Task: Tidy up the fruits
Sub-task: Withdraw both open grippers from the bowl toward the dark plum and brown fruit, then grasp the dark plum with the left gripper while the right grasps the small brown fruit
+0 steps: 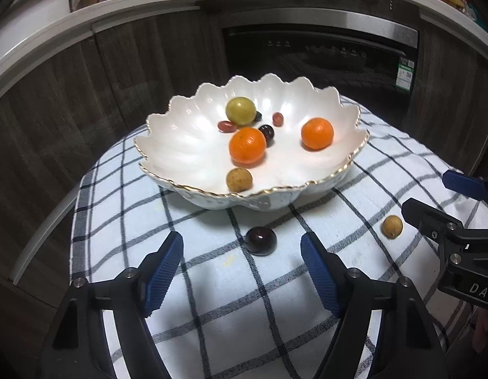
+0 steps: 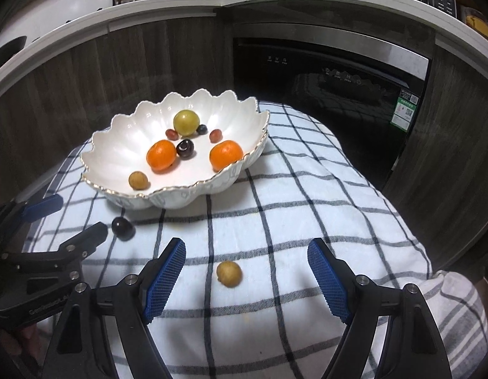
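My checked cloth [image 1: 275,300] carries a scalloped white bowl [image 1: 180,145] holding two oranges and smaller fruits. My left tool [image 1: 242,249] stands open around a dark cherry [image 1: 261,240] just before the bowl, untouched; my right tool [image 2: 247,254] stands open around a tan longan [image 2: 229,273].

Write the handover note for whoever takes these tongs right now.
Left tongs: open, empty, lined up on the dark cherry lying on the checked cloth.
Right tongs: open, empty, lined up on the small tan fruit on the cloth.
Done: the scalloped white bowl already holds two oranges, a green fruit, a tan fruit, a cherry and a few small pieces.
Left: grip these two loose fruits and put them in the bowl.
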A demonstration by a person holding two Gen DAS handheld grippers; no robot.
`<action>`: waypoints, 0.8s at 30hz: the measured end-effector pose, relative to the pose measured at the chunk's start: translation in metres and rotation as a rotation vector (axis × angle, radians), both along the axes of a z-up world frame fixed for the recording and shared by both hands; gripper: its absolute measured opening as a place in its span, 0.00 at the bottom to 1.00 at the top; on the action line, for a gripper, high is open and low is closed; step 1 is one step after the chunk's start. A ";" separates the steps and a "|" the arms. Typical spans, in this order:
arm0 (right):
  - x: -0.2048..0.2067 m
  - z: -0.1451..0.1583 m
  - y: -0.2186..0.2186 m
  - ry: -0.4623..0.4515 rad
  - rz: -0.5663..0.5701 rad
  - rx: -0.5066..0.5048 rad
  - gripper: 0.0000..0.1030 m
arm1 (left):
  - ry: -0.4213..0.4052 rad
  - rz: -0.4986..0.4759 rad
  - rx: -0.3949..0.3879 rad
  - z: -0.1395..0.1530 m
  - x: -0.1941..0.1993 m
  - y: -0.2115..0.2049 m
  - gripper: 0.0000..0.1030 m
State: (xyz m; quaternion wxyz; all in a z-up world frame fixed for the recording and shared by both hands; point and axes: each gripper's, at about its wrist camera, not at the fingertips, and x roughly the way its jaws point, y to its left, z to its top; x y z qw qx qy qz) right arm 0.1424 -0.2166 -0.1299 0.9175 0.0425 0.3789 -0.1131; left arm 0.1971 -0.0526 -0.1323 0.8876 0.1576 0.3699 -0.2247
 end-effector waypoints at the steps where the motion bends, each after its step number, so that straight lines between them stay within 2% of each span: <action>1: 0.000 -0.001 0.000 0.000 0.003 -0.002 0.78 | 0.004 -0.007 0.003 -0.002 0.000 -0.001 0.72; 10: -0.001 -0.017 0.000 0.010 0.018 0.002 0.77 | 0.034 -0.035 0.019 -0.020 0.005 -0.010 0.63; 14: 0.001 -0.021 -0.002 0.013 0.013 0.008 0.69 | 0.048 -0.042 0.016 -0.025 0.009 -0.012 0.62; 18: 0.007 -0.031 -0.002 0.042 0.027 0.032 0.56 | 0.077 -0.030 -0.002 -0.030 0.014 -0.012 0.59; 24: 0.010 -0.037 0.001 0.052 0.037 0.043 0.53 | 0.100 -0.028 -0.010 -0.037 0.022 -0.014 0.51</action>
